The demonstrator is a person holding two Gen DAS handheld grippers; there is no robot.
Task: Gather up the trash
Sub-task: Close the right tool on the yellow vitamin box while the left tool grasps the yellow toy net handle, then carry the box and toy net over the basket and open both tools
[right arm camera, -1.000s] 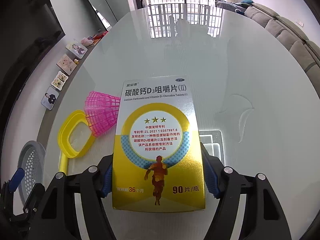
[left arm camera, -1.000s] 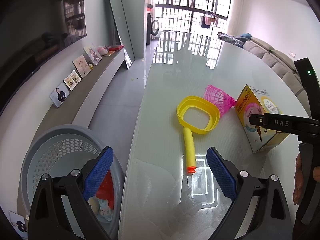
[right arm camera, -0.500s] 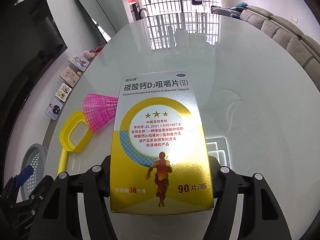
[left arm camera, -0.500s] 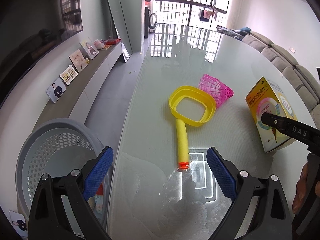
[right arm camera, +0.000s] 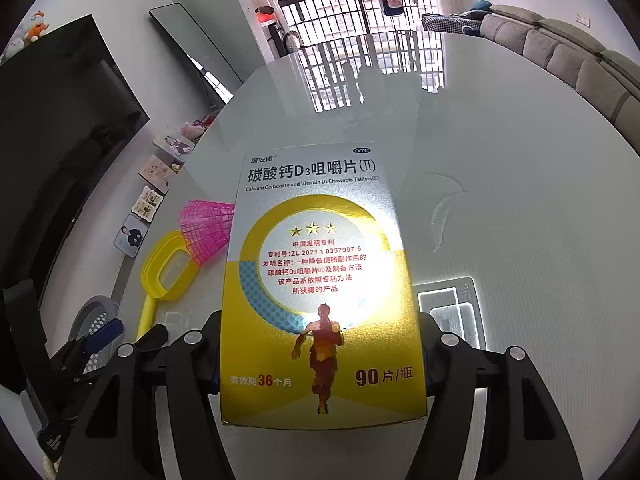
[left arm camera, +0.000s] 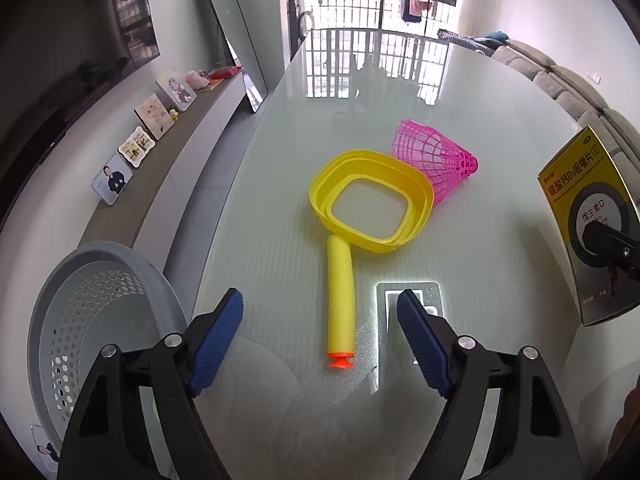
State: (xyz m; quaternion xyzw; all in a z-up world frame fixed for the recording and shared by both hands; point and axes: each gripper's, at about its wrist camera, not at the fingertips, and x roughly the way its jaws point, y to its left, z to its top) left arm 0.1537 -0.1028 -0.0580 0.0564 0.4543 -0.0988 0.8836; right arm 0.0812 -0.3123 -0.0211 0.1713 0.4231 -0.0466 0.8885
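A yellow toy racket lies on the glass table (left arm camera: 400, 92): a square yellow frame (left arm camera: 372, 208) with a foam handle (left arm camera: 340, 292) ending in an orange tip. My left gripper (left arm camera: 320, 304) hovers over the handle's near end. Its blue pads stand either side of the handle without touching it, and the jaws are closing. A pink mesh cone (left arm camera: 436, 160) leans against the frame. My right gripper (right arm camera: 320, 352) is shut on a gold and silver tablet box (right arm camera: 320, 280), held above the table and also visible in the left wrist view (left arm camera: 588, 216).
A grey perforated basket (left arm camera: 60, 300) stands on the floor beyond the table's left edge. Crumpled clear plastic (left arm camera: 320, 408) lies on the table under my left gripper. Photo frames (left arm camera: 152, 112) line a low shelf at left, and a sofa (right arm camera: 580, 60) stands at right.
My left gripper has moved from over the basket to above the yellow handle, sunk lower, and its jaws have narrowed. The right gripper has carried the box further right and up.
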